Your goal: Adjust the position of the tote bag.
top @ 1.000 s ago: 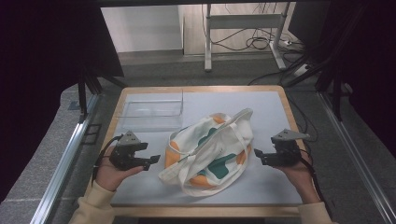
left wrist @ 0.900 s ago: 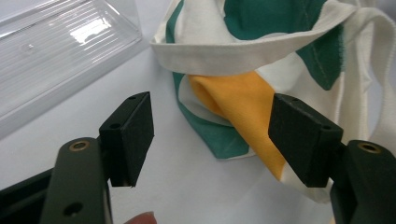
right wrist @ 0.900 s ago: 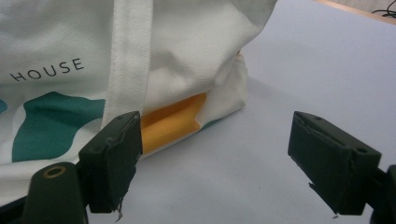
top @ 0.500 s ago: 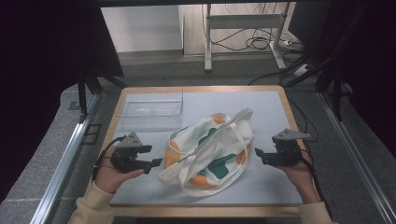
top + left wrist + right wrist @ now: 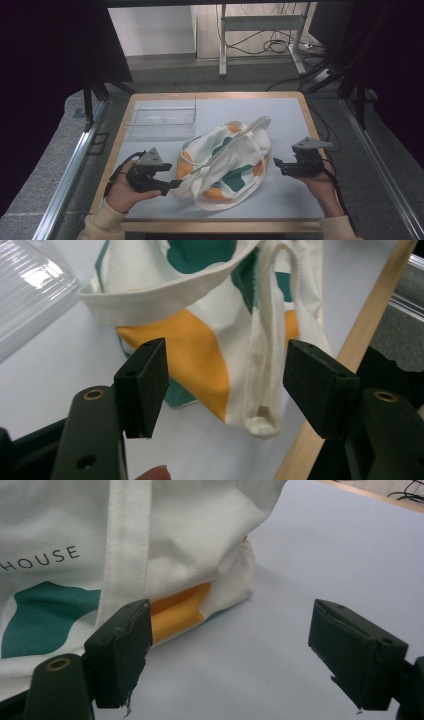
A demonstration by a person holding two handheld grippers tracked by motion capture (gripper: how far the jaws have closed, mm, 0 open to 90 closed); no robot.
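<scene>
Two open grippers flank the bag [image 5: 225,162].
My left gripper [image 5: 225,385], just narrowed, straddles its corner; next I pinch it.

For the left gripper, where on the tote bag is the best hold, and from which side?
Probably the bag's hemmed corner with its strap end, approached level from the bag's left. That corner of the tote bag already stands between the left gripper's open jaws, and the doubled hem gives a firm ridge to pinch.

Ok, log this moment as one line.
left gripper: open, at tote bag corner | right gripper: open, beside bag | clear tray: behind
</scene>
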